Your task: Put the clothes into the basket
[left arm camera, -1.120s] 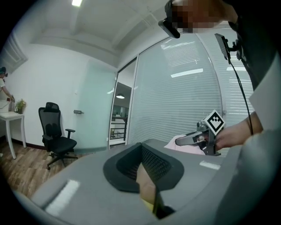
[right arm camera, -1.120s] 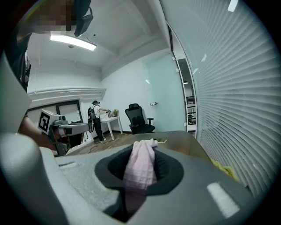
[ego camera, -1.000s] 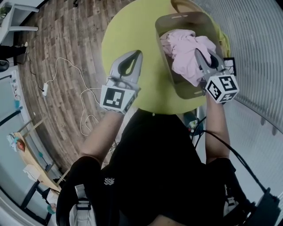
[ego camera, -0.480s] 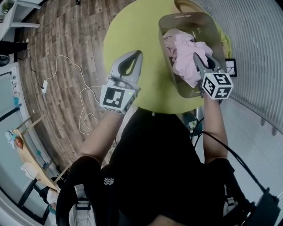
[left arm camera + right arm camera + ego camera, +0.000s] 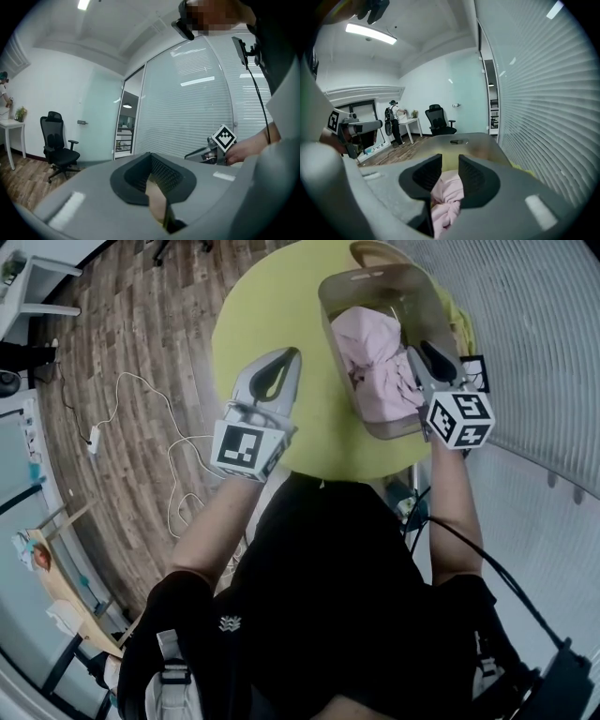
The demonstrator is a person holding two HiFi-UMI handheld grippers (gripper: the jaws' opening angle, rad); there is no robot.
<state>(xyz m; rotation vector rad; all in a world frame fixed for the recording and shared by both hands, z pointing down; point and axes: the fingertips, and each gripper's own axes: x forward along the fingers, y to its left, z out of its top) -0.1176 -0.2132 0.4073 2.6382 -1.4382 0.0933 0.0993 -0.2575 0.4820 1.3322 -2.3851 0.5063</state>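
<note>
Right gripper (image 5: 427, 357) jaws have just been opening, loose around the pink clothes (image 5: 375, 362) in the basket (image 5: 370, 277). Left gripper (image 5: 286, 357) jaws are clenched empty above the desk (image 5: 272, 324) edge.

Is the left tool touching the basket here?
Apart. The head view shows the left tool over the yellow table, with a strip of bare tabletop between its tip and the basket.
</note>
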